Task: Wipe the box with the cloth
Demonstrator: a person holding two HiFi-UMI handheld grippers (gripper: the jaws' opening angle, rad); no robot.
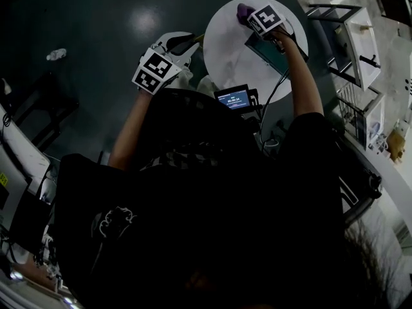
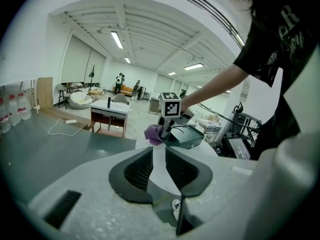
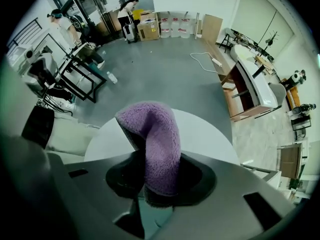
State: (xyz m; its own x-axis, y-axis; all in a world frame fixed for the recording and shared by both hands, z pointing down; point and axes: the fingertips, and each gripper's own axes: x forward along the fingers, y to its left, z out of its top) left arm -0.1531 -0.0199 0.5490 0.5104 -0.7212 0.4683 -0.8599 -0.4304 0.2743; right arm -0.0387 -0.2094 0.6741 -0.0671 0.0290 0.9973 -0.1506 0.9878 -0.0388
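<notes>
A round white table [image 1: 225,50] holds a dark open box [image 1: 269,49]. My right gripper [image 1: 248,15] is over the box's far end, shut on a purple cloth [image 1: 244,9]. In the right gripper view the cloth [image 3: 155,144] sticks up from between the jaws and curls left, with the table [image 3: 205,134] behind it. The left gripper view looks across at the cloth [image 2: 154,134] against the box [image 2: 189,137]. My left gripper [image 1: 187,42] hangs off the table's left edge. Its jaws stand a narrow gap apart, and its pads [image 2: 137,168] hold nothing.
A small lit screen [image 1: 235,98] sits at the table's near edge, with a cable running to the right arm. Metal-framed desks [image 1: 354,40] stand to the right. A bottle [image 1: 56,54] lies on the dark floor at left. A desk [image 2: 107,115] and people stand far off.
</notes>
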